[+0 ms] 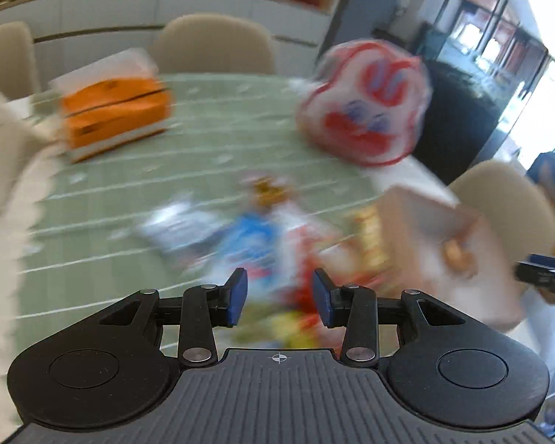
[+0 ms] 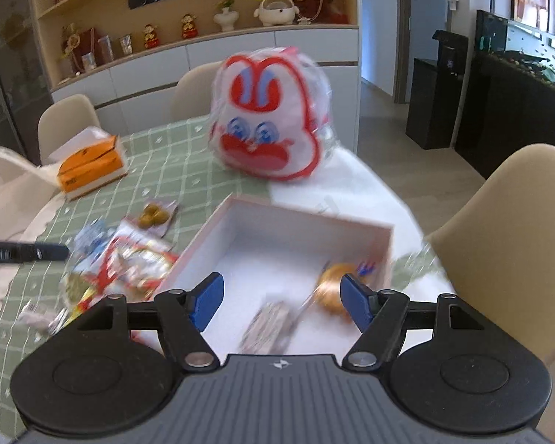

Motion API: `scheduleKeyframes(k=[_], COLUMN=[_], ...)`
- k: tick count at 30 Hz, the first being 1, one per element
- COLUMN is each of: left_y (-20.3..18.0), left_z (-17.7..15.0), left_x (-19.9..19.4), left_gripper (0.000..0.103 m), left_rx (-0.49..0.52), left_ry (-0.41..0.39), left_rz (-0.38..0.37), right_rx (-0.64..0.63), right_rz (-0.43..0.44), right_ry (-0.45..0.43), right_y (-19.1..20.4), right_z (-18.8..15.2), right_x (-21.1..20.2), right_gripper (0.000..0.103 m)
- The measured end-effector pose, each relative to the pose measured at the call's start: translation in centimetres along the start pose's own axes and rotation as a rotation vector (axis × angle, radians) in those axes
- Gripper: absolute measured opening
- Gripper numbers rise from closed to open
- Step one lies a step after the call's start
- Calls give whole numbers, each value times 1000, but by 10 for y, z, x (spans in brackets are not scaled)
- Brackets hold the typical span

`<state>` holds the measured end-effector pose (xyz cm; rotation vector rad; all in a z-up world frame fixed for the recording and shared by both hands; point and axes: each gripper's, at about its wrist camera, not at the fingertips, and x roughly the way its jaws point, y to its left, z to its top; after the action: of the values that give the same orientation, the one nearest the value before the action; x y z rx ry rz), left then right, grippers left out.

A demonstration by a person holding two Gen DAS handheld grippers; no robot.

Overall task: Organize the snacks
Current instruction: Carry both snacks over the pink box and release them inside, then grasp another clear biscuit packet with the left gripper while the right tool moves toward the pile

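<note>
A pile of snack packets [image 2: 129,259] lies on the green checked tablecloth [image 2: 159,162], left of an open pale box [image 2: 314,227]. The box holds a round golden snack [image 2: 335,288] and a silvery packet [image 2: 272,323]. My right gripper [image 2: 282,301] is open and empty above the box's near side. In the blurred left wrist view, my left gripper [image 1: 279,298] is open and empty above the snack packets [image 1: 248,236], with the box [image 1: 425,229] to its right.
A rabbit-face bag [image 2: 273,118] stands behind the box. An orange tissue box [image 2: 90,168] sits at the far left of the table. Beige chairs [image 2: 510,240] ring the table. A cabinet with ornaments [image 2: 203,18] stands behind.
</note>
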<state>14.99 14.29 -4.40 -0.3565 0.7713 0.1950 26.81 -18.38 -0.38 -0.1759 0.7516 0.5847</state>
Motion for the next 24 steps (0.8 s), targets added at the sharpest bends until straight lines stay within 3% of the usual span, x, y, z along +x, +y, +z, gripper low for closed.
scheduleKeyframes(k=[5, 11, 16, 21, 24], left_y=[63, 86, 68, 43, 32], left_z=[-26, -48, -65, -74, -74], left_x=[5, 16, 1, -5, 0], left_gripper=[43, 42, 42, 42, 44], left_rx=[-9, -2, 145, 269, 293], left_ry=[83, 124, 190, 163, 142], left_rz=[-17, -104, -185, -114, -70], right_rx=[68, 88, 122, 137, 120], right_rz=[17, -14, -31, -23, -20], right_ry=[60, 111, 120, 142, 147], right_y=[45, 86, 103, 123, 133], right_z=[-36, -66, -80, -90, -92], right_x=[-12, -14, -12, -4, -3], right_gripper=[70, 70, 70, 70, 70])
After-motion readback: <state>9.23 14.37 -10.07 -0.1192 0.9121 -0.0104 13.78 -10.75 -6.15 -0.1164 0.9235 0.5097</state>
